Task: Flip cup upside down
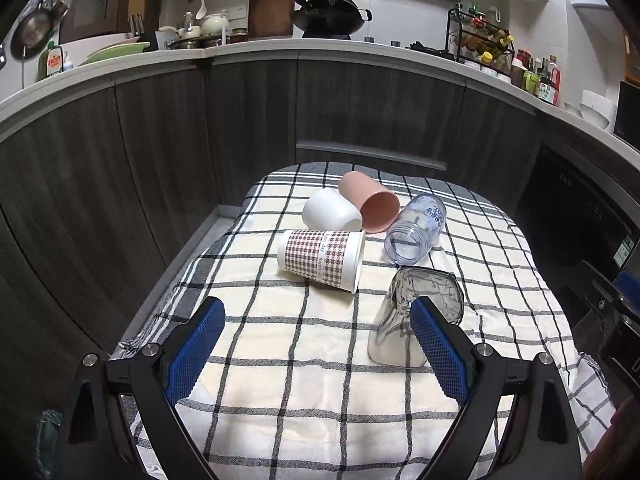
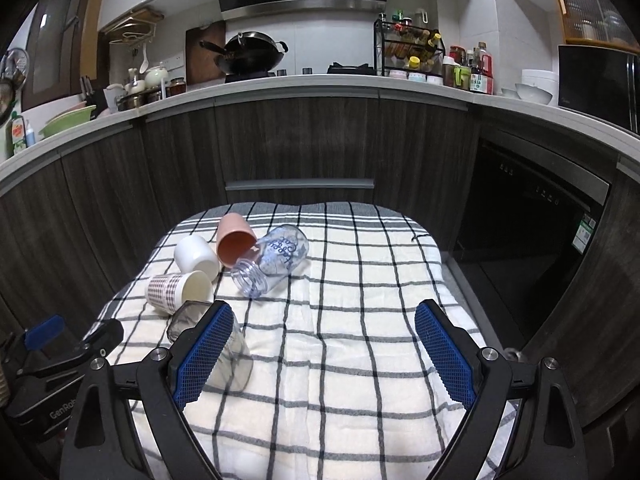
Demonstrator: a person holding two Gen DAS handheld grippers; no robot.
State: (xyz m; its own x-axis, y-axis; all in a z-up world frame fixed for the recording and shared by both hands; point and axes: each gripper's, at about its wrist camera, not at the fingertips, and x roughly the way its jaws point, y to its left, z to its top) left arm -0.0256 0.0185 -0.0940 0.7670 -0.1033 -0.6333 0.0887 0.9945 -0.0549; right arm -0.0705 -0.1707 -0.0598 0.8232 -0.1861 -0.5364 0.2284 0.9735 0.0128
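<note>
Five cups lie on their sides on the checked cloth point(image 1: 320, 360) over the bench. Nearest: smoky glass cup point(image 1: 416, 312), just beside left hand-held gripper point(image 1: 316, 340). Both it and right hand-held gripper point(image 2: 324, 344) gape, empty. Best pinch the glass mid-wall, lift, rotate mouth-down; it looks slippery.

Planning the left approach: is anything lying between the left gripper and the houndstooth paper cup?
Nothing. In the left wrist view, only bare checked cloth lies between the left gripper and the houndstooth cup. The smoky glass lies off to the right.
</note>
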